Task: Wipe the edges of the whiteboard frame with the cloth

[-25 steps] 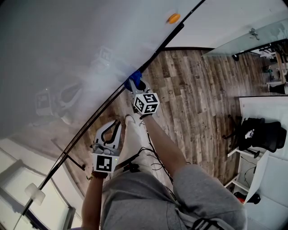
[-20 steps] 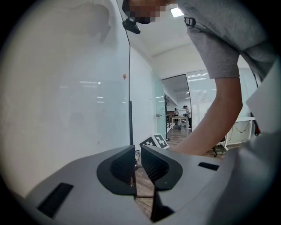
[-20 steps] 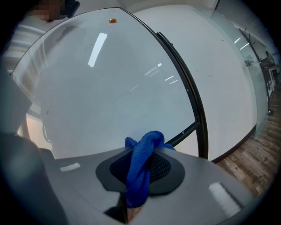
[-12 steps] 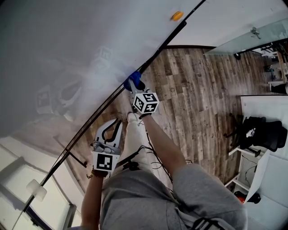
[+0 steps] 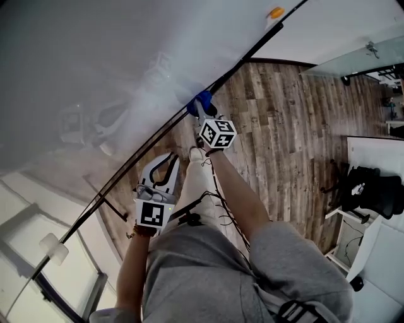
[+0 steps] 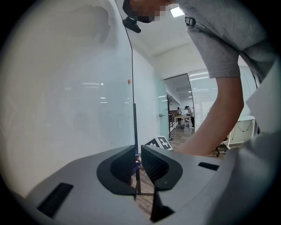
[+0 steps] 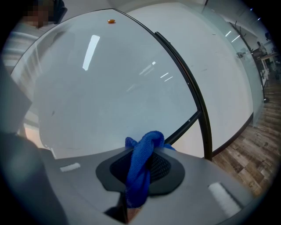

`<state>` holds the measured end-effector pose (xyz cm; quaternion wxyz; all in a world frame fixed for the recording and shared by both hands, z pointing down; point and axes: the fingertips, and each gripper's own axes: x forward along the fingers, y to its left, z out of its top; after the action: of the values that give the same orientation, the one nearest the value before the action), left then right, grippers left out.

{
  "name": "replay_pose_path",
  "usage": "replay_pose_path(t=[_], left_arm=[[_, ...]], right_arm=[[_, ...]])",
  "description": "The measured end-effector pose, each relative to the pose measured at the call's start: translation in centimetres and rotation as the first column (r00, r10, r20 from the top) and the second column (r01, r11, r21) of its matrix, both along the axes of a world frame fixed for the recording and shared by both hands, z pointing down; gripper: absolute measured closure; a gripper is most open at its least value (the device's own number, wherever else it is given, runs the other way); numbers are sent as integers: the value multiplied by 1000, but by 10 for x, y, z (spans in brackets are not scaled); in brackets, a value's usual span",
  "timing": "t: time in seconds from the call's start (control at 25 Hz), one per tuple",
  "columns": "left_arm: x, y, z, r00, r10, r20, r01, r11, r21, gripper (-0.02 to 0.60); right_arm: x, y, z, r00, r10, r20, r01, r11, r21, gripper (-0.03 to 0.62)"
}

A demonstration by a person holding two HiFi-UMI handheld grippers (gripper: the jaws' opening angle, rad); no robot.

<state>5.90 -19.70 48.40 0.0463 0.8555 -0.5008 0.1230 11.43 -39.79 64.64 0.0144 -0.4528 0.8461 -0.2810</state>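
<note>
Right gripper view: cloth (image 7: 139,176) clamped in hand-held gripper (image 7: 141,154).

Wood-plank flooring (image 5: 284,126) is stretching toward a white desk (image 5: 379,151), where a black office chair (image 5: 372,192) is sitting.

Floor's brown wood-look plank flooring (image 5: 284,126) with a kinda weathered finish. Off to the right, a black office chair (image 5: 372,189) sits right beside a white surface (image 5: 369,148). There's a small round orange magnet (image 5: 276,12) at the far top. Way down the room, a couple of people (image 6: 189,110) stand around, too tiny to make out.
</note>
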Motion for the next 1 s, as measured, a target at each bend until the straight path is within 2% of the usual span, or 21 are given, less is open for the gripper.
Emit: replay_pose_path(t=[0.28,1.0], left_arm=[[-6,6,-7,1000,-11,1,10,1000,19,535],[-22,38,-14,1000,-13,2,13,999,49,535]], right_arm=[[-11,13,1,999,-19,32,20,1000,-22,540],[-40,46,1,991,4,131,6,997,-72,540]])
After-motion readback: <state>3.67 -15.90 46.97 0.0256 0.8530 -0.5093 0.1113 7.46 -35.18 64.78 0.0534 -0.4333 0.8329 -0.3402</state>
